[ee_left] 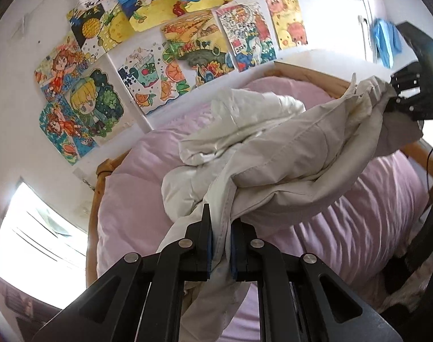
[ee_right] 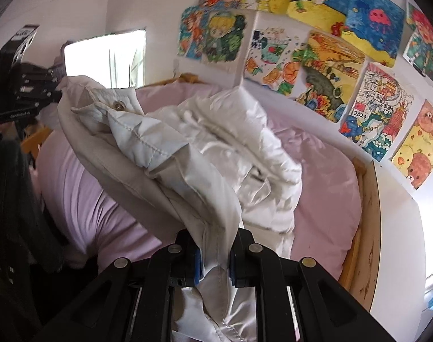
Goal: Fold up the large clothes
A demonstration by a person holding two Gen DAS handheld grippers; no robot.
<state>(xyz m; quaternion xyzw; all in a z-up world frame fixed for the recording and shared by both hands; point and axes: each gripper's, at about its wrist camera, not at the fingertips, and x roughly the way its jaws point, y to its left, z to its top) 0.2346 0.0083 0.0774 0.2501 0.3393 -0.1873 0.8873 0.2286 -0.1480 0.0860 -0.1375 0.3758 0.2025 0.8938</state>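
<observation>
1. Closest to us in the left wrist view, the left gripper (ee_left: 220,225) is clamped on an edge of the white padded jacket (ee_left: 273,148); fabric fills the narrow gap between its blue pads and hangs below the jaws.
2. In the right wrist view, the right gripper (ee_right: 215,245) is clamped the same way on another edge of the jacket (ee_right: 187,142), a seam running straight down between the pads.
3. We see the jacket stretched in the air between the two grippers, its bulk bunched and sagging onto the pink bedding (ee_left: 344,213).
4. The bedding lies on a wooden bed frame (ee_right: 364,242) against a wall covered in drawings (ee_left: 187,42).
5. Each camera catches the other gripper at the frame's edge, at the jacket's far end; its fingertips are buried in cloth.
6. We can't tell collar from hem; one metal snap (ee_right: 119,105) shows near the far end.
7. No hands visible; the dark shapes at the right wrist view's left edge are unreadable.
8. Both grippers point downward, tilted toward the bed.
</observation>
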